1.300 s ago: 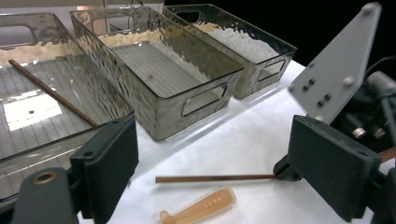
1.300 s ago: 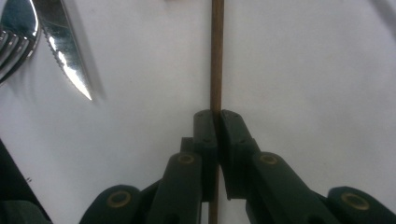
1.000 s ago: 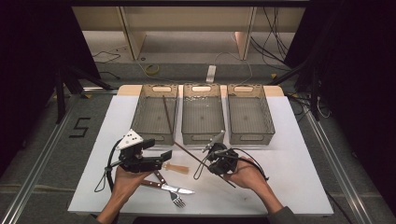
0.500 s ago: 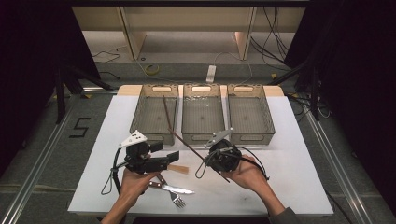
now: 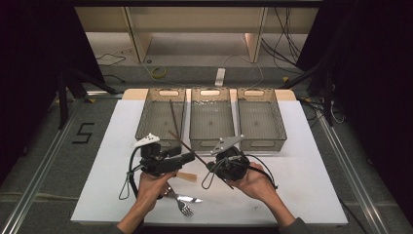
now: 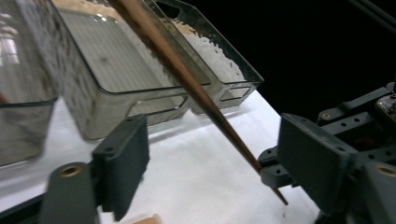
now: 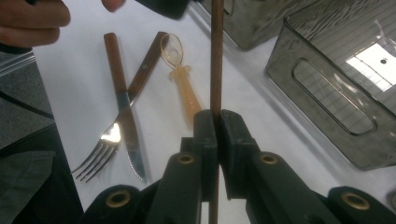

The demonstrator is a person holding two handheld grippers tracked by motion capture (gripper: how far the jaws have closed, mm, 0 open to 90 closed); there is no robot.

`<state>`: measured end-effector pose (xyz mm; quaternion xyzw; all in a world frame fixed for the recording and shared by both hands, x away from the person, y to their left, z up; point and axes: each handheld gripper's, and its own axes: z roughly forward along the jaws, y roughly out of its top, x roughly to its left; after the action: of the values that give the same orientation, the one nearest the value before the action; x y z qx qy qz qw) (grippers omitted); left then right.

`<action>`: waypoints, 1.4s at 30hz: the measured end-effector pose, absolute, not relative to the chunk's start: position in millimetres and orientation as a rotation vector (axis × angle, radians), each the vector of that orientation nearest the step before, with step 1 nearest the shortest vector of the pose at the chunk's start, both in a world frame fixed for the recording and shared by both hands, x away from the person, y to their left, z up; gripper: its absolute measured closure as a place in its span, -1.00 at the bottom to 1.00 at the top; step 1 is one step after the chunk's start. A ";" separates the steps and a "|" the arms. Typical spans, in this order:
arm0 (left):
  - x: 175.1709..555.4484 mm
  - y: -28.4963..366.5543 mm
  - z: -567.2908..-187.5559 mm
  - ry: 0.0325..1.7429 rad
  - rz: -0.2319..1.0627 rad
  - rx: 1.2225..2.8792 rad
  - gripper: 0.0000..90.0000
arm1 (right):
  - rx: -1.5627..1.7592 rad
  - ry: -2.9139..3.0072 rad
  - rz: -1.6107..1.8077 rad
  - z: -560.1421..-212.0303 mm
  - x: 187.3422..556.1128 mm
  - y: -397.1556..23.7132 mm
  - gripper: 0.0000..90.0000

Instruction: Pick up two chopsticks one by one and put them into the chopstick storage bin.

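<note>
My right gripper (image 7: 217,116) is shut on a long brown chopstick (image 7: 216,56), pinched between its pads. In the high view the right gripper (image 5: 214,168) holds that chopstick (image 5: 187,145) slanting up to the left, above the table. My left gripper (image 5: 192,158) points right at it. Its jaws have just been closing. In the left gripper view the chopstick (image 6: 187,79) runs between the open jaws of the left gripper (image 6: 217,158), touching neither pad. A second chopstick (image 5: 173,117) lies in the left bin (image 5: 146,119).
Three translucent grey bins stand in a row at the back: the middle bin (image 5: 212,92) and the right bin (image 5: 280,122) beside the left one. A fork (image 7: 100,154), a knife (image 7: 126,126) and an amber spoon (image 7: 182,84) lie on the white table (image 5: 311,180) near its front edge.
My left gripper has moved right, up to the chopstick, and its jaws stand narrower. The right hand has risen slightly with the chopstick.
</note>
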<state>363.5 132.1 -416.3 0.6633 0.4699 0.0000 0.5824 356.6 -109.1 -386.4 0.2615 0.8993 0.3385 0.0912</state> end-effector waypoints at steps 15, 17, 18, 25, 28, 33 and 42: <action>368.3 129.4 -421.9 1.049 -0.144 1.493 0.33 | 0.752 2.655 1.059 -385.8 353.1 -105.1 0.91; 368.5 129.3 -422.3 1.045 -0.157 1.488 0.42 | 0.744 2.655 1.063 -385.7 353.0 -105.0 0.91; 368.7 129.3 -422.4 1.043 -0.163 1.486 0.46 | 0.742 2.654 1.065 -385.6 352.9 -104.9 0.91; 370.0 129.6 -422.7 1.036 -0.213 1.471 0.72 | 0.750 2.648 1.082 -384.8 352.9 -105.9 0.91; 370.3 129.3 -421.0 1.015 -0.237 1.464 0.82 | 0.737 2.646 1.087 -385.7 352.9 -105.3 0.91; 371.3 132.1 -416.7 0.999 -0.238 1.474 0.87 | 0.740 2.639 1.126 -386.1 352.9 -105.5 0.89; 378.0 146.4 -401.9 1.018 -0.184 1.506 0.88 | 0.767 2.608 1.214 -377.2 351.4 -124.3 0.23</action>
<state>378.0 146.4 -401.9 0.6526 0.4411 -0.0797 0.6109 351.4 -124.3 -377.2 0.2566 0.8730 0.4065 0.0822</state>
